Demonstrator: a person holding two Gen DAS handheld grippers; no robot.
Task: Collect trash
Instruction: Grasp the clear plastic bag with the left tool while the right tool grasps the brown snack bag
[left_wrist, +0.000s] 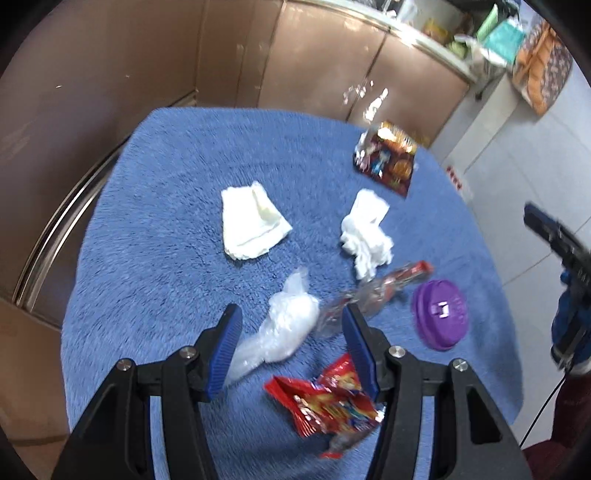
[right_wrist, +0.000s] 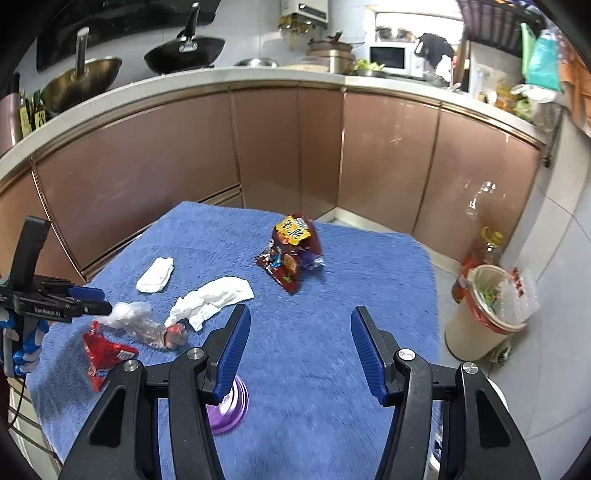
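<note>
The right gripper (right_wrist: 300, 343) hangs over the blue towel (right_wrist: 332, 350), jaws apart with nothing between them. A purple lid (right_wrist: 231, 410) lies beneath its left finger; wrappers and tissues lie to the left, near the left gripper (right_wrist: 94, 301). A lined trash bin (right_wrist: 480, 314) stands on the floor at right.

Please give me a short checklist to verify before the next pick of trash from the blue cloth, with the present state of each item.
1. Left gripper open and holding nothing: ok.
2. Right gripper open and holding nothing: ok.
3. Clear plastic bag lies between the left gripper's fingers, ready to grasp: ok.
4. Trash bin is uncovered, on the floor beside the table: ok.
5. Purple lid counts as trash: cannot tell.
6. Red snack wrapper clear of the left gripper's closing path: cannot tell.
</note>
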